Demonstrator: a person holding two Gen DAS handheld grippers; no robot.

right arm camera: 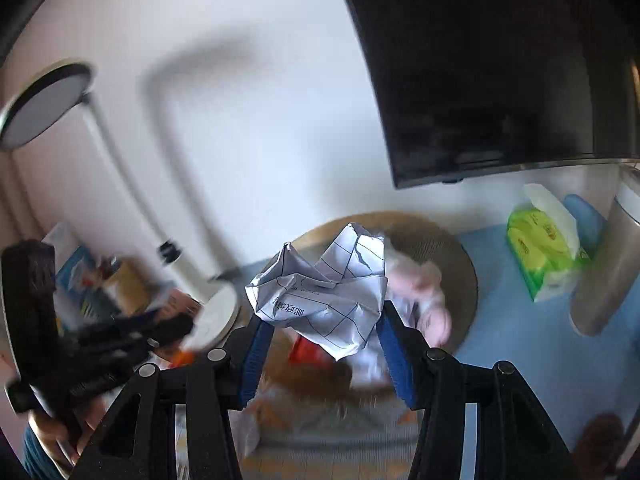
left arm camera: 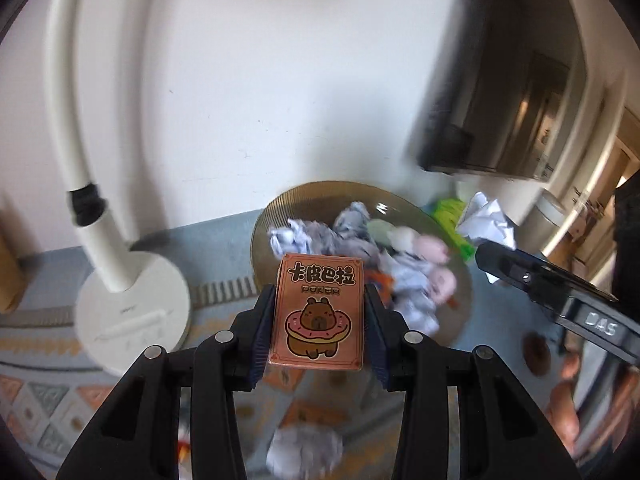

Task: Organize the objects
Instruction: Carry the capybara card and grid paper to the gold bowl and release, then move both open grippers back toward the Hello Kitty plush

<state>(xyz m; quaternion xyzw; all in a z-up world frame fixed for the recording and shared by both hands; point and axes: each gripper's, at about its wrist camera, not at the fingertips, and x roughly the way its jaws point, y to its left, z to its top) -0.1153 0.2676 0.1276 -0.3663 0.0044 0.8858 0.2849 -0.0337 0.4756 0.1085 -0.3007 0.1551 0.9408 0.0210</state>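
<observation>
My left gripper is shut on an orange poker card box with a capybara in a donut printed on it, held upright above the table. Behind it sits a round golden basket holding several crumpled papers and pink soft items. My right gripper is shut on a crumpled sheet of lined paper, lifted over the same basket. In the left wrist view the right gripper appears at the right with its paper ball. The left gripper shows blurred at the left of the right wrist view.
A white desk lamp with a round base stands left of the basket. A dark monitor hangs at the back right. A green tissue pack lies on the blue mat. Another paper ball lies on the patterned mat below.
</observation>
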